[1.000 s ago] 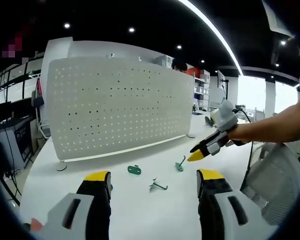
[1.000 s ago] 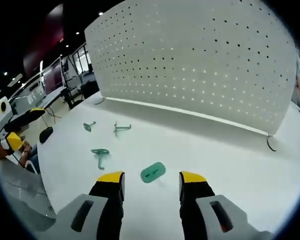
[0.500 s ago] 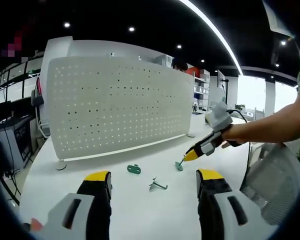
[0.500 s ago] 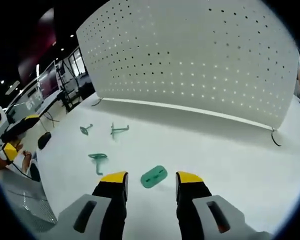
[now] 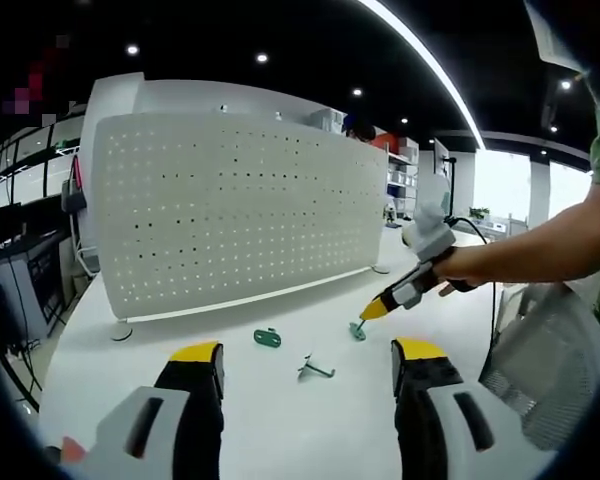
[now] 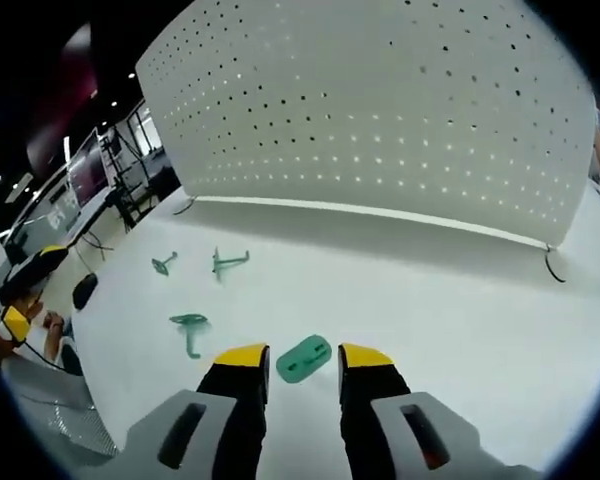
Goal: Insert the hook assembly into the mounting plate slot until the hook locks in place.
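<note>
**Hook parts loose on table, right jaws straddling the green plate**

Right gripper view, near to far:
- right gripper [image 6: 303, 355] low over the white table [image 6: 460, 300], jaws partly closed, yellow tips either side of the green mounting plate [image 6: 303, 359]. Plate lies flat between the tips; cannot tell if the tips touch it. Nothing lifted.
- Left of the jaws, near: green hook [image 6: 189, 326] flat on the table.
- Farther left: a second green hook piece [image 6: 226, 264], and a small green peg piece [image 6: 162, 265] just left of it, apart.
- Far: white pegboard [image 6: 380, 120] standing upright across the back of the table.

Left gripper view, near to far:
- left gripper [image 5: 305, 352] jaws wide open, holding nothing, above bare table [image 5: 280, 420].
- Just beyond the jaws: metal-looking hook [image 5: 316, 369] lying on the table.
- Behind it to the left: small flat green piece [image 5: 267, 338].
- To the right: the right gripper [image 5: 371, 310] comes in from the right in a person's hand [image 5: 450, 275], yellow tip down at a green piece [image 5: 358, 331] on the table. Contact not clear from this angle.
- Far: pegboard [image 5: 240, 210] upright, its base on the table.
- Far right edge: mesh chair back [image 5: 550, 350].
</note>
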Action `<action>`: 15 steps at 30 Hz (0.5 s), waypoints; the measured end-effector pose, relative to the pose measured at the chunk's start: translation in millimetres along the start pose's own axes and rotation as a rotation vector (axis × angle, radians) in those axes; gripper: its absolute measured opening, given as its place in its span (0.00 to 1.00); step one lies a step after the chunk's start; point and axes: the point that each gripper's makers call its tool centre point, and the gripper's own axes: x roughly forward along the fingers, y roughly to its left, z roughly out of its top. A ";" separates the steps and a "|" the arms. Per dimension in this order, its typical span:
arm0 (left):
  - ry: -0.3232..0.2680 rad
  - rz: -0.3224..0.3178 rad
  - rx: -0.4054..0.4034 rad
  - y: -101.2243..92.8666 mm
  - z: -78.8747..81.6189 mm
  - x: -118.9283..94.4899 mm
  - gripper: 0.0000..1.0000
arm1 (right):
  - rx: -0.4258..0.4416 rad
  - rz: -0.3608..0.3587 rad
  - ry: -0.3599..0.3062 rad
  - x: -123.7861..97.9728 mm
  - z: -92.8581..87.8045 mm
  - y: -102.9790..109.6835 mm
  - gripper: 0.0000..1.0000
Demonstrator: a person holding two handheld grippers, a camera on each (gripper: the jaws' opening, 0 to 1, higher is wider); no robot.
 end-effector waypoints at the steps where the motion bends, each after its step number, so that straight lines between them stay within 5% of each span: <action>1: 0.000 0.000 0.000 0.1 -0.1 0.0 0.71 | 0.000 0.000 0.000 0.4 0.0 0.0 0.26; 15: 0.002 0.001 0.003 -0.4 -0.5 -0.1 0.70 | 0.022 -0.003 0.015 3.0 -2.7 -1.9 0.18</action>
